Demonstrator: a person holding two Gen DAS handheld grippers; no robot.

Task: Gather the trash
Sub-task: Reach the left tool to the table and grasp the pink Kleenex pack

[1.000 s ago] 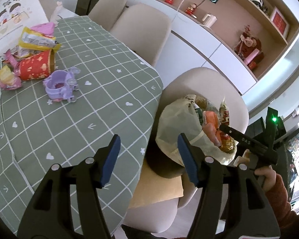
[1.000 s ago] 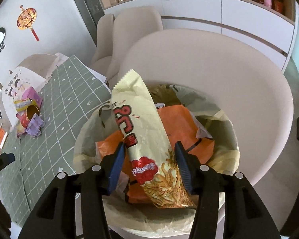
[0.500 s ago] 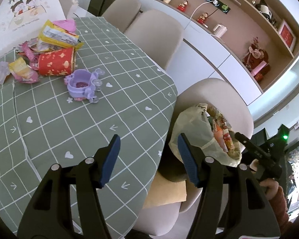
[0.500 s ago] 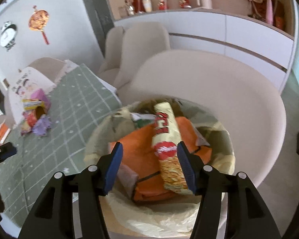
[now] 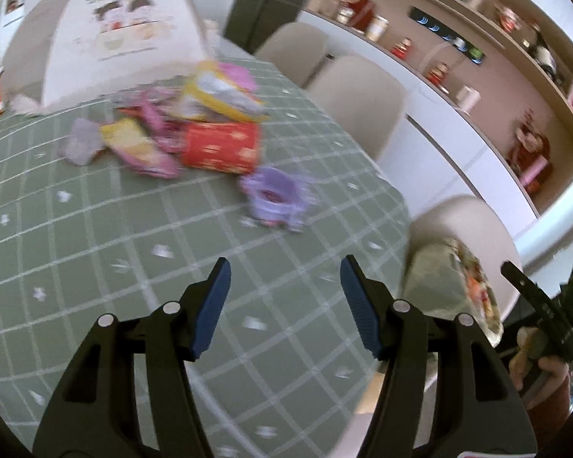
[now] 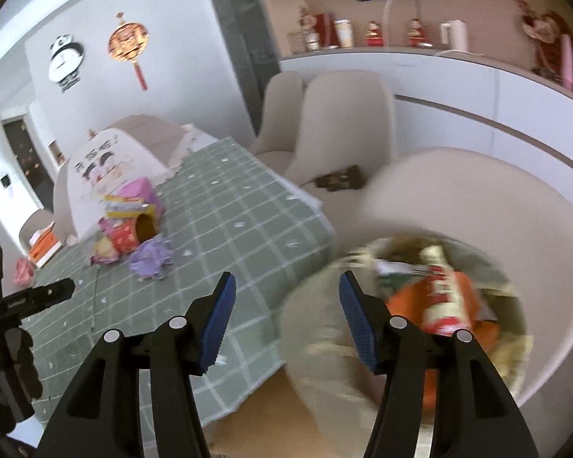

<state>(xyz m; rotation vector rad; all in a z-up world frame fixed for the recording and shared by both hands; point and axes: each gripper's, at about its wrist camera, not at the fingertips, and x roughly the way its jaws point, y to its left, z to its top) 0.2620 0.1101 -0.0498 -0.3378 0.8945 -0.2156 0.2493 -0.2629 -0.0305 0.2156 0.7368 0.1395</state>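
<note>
Fingers of the left gripper stand apart with nothing between them, above the green checked tablecloth. The right gripper is spread wide and empty too, beside the bag-lined trash bin on a cream chair. A long yellow snack packet lies in the bin, its long axis running away from the camera. Farther off on the cloth, a red paper cup lies on its side among blurred wrappers. White cabinets line the wall.

Both wrist views look obliquely down, sharing the table and bin.
</note>
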